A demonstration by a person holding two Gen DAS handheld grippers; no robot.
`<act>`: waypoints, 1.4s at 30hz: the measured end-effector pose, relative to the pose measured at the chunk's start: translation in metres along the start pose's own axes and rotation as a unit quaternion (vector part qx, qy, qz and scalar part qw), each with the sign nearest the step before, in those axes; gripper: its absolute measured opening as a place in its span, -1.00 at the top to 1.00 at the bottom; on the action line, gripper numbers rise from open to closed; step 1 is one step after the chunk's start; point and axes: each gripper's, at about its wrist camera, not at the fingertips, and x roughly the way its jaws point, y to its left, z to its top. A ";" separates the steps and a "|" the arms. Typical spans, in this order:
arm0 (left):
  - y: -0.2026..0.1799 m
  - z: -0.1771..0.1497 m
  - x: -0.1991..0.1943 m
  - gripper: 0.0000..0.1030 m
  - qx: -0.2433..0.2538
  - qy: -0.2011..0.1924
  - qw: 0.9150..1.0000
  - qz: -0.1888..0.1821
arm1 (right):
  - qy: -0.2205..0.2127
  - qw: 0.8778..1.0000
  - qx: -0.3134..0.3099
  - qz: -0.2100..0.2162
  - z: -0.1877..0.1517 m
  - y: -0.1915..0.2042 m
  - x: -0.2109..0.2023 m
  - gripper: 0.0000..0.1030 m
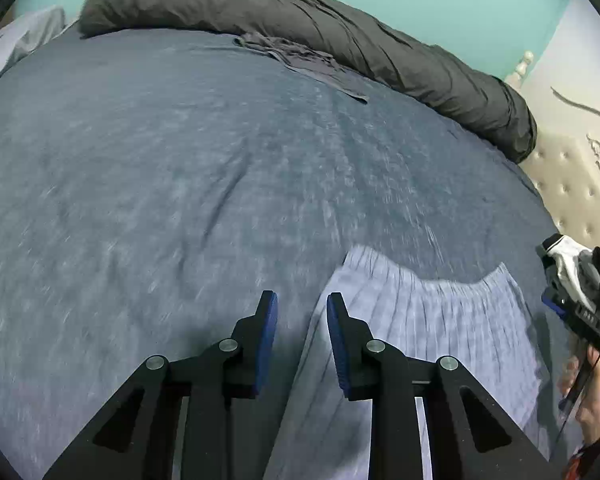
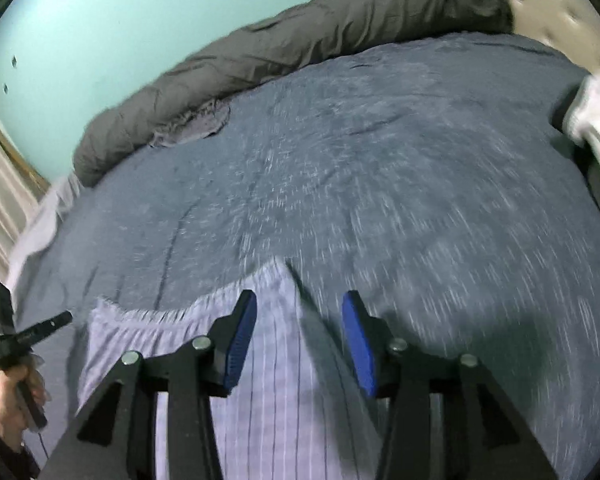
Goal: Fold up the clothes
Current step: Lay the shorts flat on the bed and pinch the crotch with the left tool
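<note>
A pale lilac striped garment with a gathered elastic waistband lies flat on the blue-grey bed cover; it shows in the left wrist view and in the right wrist view. My left gripper is open and empty, hovering above the garment's left edge. My right gripper is open and empty above the garment's right edge near the waistband. The right gripper also shows at the right edge of the left wrist view, and the left gripper at the left edge of the right wrist view.
A rolled dark grey duvet lies along the far side of the bed by the teal wall. A small crumpled grey-purple cloth lies beside it. A tufted cream headboard is at right. A white cloth lies at the bed's right.
</note>
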 end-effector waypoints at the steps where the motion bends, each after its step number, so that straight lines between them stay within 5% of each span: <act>1: 0.003 -0.007 -0.005 0.44 -0.005 -0.002 1.000 0.003 | -0.006 1.000 0.013 0.002 -0.009 -0.004 -0.011 0.12; 6: 0.014 -0.057 -0.036 0.41 -0.048 -0.004 0.999 -0.002 | -0.022 0.996 0.076 0.038 -0.064 -0.003 -0.052 0.12; 13: -0.009 -0.123 -0.048 0.41 -0.077 0.029 0.996 -0.044 | 0.029 0.993 0.085 0.079 -0.139 0.042 -0.071 0.12; 22: -0.090 -0.182 -0.047 0.41 0.001 0.078 0.994 -0.076 | 0.083 0.991 0.047 0.098 -0.187 0.091 -0.069 0.12; 33: -0.148 -0.197 -0.022 0.41 0.081 0.089 0.990 -0.073 | 0.098 0.990 0.014 0.096 -0.214 0.099 -0.069 0.13; 38: -0.152 -0.201 -0.015 0.44 0.094 0.089 0.989 -0.075 | 0.098 0.990 -0.005 0.103 -0.216 0.104 -0.066 0.69; 40: -0.151 -0.202 -0.012 0.97 0.098 0.090 0.988 -0.074 | 0.096 0.990 -0.007 0.104 -0.216 0.105 -0.066 0.83; 42: -0.150 -0.203 -0.012 0.97 0.103 0.092 0.988 -0.075 | 0.093 0.990 -0.007 0.105 -0.215 0.106 -0.065 0.90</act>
